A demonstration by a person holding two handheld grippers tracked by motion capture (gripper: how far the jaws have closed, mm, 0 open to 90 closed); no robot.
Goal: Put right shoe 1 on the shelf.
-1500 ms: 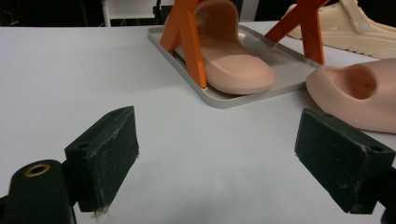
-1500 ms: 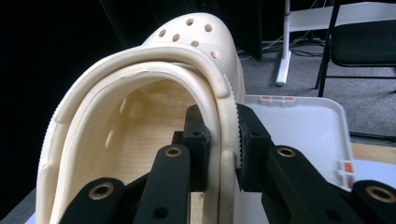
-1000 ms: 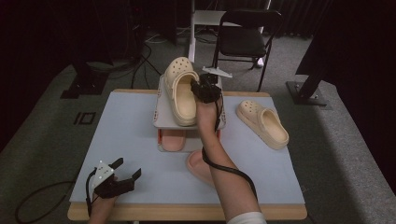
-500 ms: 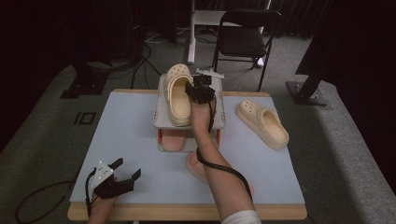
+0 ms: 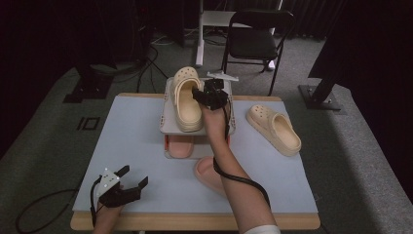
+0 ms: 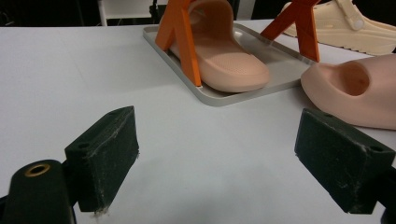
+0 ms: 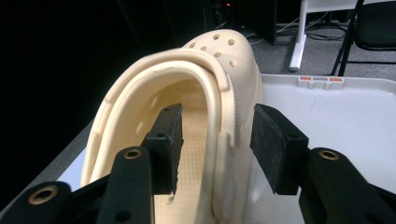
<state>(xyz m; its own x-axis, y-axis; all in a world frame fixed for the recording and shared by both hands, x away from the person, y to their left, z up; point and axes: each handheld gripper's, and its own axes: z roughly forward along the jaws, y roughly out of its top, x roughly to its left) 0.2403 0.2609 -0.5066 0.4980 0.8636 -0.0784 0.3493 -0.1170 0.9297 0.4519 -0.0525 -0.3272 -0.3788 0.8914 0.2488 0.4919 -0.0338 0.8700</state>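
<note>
A cream clog (image 5: 186,100) lies on the top shelf of a grey two-level rack (image 5: 169,113). My right gripper (image 5: 202,95) straddles the clog's right side wall (image 7: 226,116): one pad sits inside the shoe, the other outside. Its jaws have just been opening, and neither pad presses on the wall between them. A second cream clog (image 5: 273,128) lies on the table to the right. One pink slide (image 5: 179,145) rests on the rack's lower tray, another (image 5: 208,173) on the table in front. My left gripper (image 5: 134,175) stands open at the table's front left, holding nothing.
The rack stands on orange legs (image 6: 182,37) at the back middle of the white tabletop (image 5: 126,141). My right forearm (image 5: 229,161) crosses over the loose pink slide. A black chair (image 5: 255,41) and stand bases sit on the floor beyond the table.
The right gripper's jaws have spread apart from the clog's side wall, and the hand and clog shifted slightly left on the top shelf. The left gripper has not moved.
</note>
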